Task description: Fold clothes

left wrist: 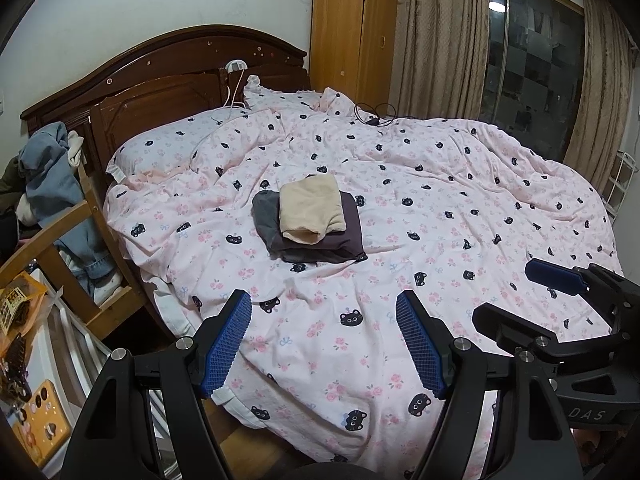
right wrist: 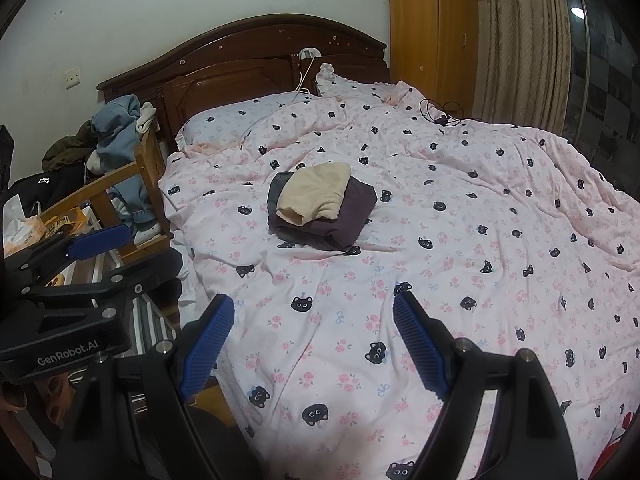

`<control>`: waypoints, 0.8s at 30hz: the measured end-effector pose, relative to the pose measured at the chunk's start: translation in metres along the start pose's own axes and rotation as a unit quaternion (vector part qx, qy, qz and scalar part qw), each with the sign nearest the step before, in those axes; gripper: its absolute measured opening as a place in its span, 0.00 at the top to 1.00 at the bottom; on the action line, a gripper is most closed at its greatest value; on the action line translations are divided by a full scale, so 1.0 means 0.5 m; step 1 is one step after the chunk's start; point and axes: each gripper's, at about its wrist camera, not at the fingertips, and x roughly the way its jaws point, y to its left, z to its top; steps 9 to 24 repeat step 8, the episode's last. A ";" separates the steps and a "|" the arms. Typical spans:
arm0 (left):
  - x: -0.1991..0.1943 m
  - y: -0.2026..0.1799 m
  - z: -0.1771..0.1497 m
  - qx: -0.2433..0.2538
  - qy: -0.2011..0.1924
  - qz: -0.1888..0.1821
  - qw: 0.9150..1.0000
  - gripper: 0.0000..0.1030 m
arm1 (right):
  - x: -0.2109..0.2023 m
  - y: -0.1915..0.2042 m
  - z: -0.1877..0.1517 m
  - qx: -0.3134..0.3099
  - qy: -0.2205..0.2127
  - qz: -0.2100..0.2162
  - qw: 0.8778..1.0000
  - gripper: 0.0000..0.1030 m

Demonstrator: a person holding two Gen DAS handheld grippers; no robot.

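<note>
On the bed: a pink quilt [left wrist: 400, 208] printed with black cat faces and roses covers the whole mattress, rumpled.
Stack: folded clothes [left wrist: 310, 216] lie near the middle of the quilt, well apart from both grippers; a beige piece [left wrist: 311, 208] sits on top of a dark purple piece [left wrist: 344, 236], with a grey piece [left wrist: 266, 212] showing at the stack's left edge.
Left gripper: the left gripper [left wrist: 324, 344] hangs above the near edge of the quilt, its blue pads spread wide with nothing between them.
Right gripper: the right gripper [right wrist: 314, 346] hangs over the near part of the quilt, jaws spread wide and empty.
Left view only: the right gripper appears at the right edge, seen from the side; a window [left wrist: 532, 52] with dark glass shows broadly between brown curtains [left wrist: 436, 36]; a white wire rack [left wrist: 622, 184] stands past the bed's far right side.
Right view only: the left gripper appears at the left edge over a white shelf; a wall switch [right wrist: 72, 77] sits left of the headboard [right wrist: 248, 56]; a black garment [right wrist: 44, 184] lies beside the chair.
Both views: a wooden chair [left wrist: 92, 240] draped with jeans [left wrist: 52, 184] stands left of the bed, a wardrobe [left wrist: 352, 28] in the corner, a black cable [left wrist: 374, 114] on the quilt's far side, and a white cable [left wrist: 234, 88] hanging from the headboard.
</note>
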 end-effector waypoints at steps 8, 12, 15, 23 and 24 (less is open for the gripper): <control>-0.003 -0.003 0.003 0.000 -0.005 0.005 1.000 0.32 | -0.001 -0.006 0.000 0.003 0.000 0.002 1.000 0.19; -0.003 -0.003 0.003 0.000 -0.005 0.005 1.000 0.32 | -0.001 -0.006 0.000 0.003 0.000 0.002 1.000 0.19; -0.003 -0.003 0.003 0.000 -0.005 0.005 1.000 0.32 | -0.001 -0.006 0.000 0.003 0.000 0.002 1.000 0.19; -0.003 -0.003 0.003 0.000 -0.005 0.005 1.000 0.32 | -0.001 -0.006 0.000 0.003 0.000 0.002 1.000 0.19; -0.003 -0.003 0.003 0.000 -0.005 0.005 1.000 0.32 | -0.001 -0.006 0.000 0.003 0.000 0.002 1.000 0.19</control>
